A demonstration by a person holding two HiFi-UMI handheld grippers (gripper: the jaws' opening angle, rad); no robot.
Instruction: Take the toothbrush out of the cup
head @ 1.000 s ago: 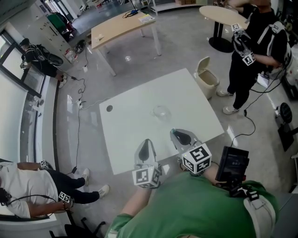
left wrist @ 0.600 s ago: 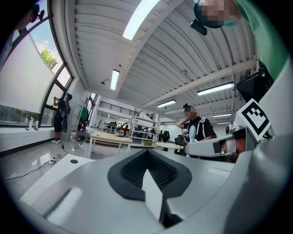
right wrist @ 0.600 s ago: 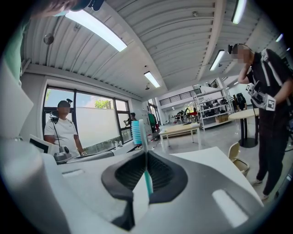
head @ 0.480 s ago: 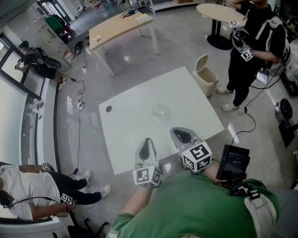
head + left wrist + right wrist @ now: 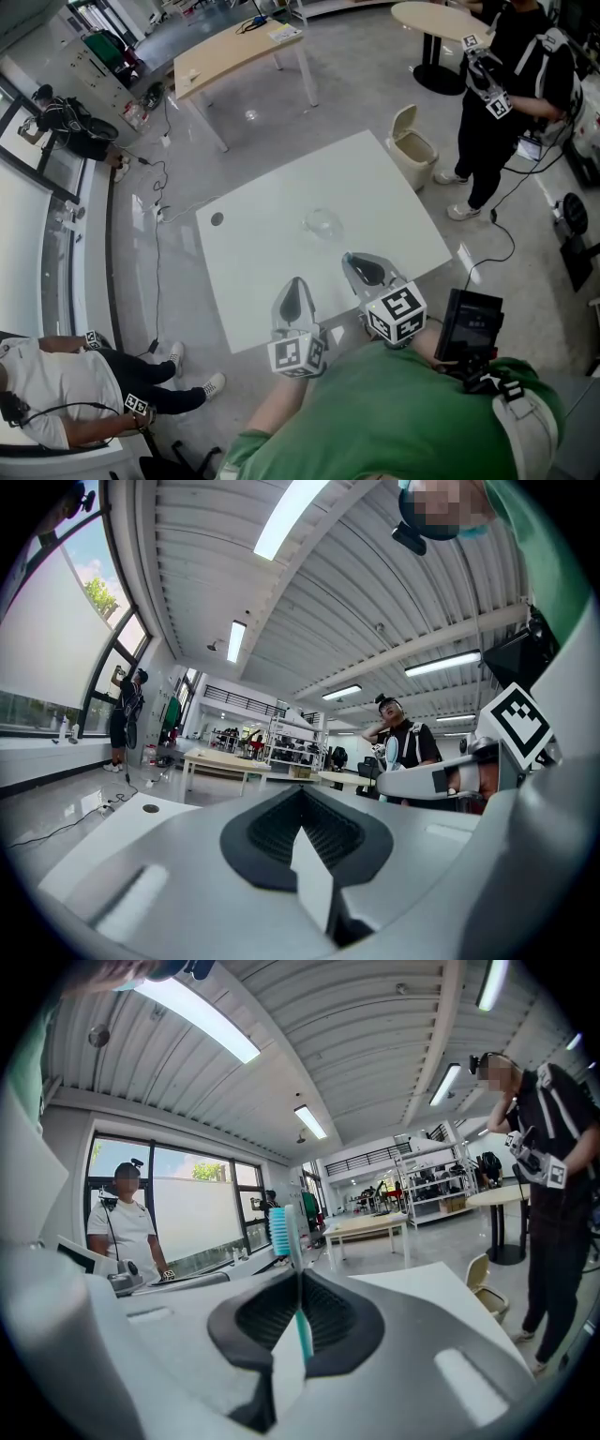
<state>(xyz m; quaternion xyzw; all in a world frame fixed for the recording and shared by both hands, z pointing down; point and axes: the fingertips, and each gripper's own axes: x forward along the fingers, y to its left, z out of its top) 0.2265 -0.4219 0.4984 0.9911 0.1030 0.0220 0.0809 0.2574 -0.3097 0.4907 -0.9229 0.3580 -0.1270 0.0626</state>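
Right gripper (image 5: 298, 1279) clamped on toothbrush (image 5: 284, 1227) handle, bristles above jaws. Light, stiff, probably slick, so mid-handle hold suits. Left gripper (image 5: 302, 808) clenched, empty. Cup (image 5: 323, 225) ahead, apart.

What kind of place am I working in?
Probably a robotics lab or workshop hall: strip-lit ribbed ceiling, shelving racks, worktables, and another person carrying similar gear.

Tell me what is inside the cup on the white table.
Nothing shows inside the clear cup; it looks empty, though it is small in the head view. The toothbrush is clamped upright in the right gripper, away from the cup.
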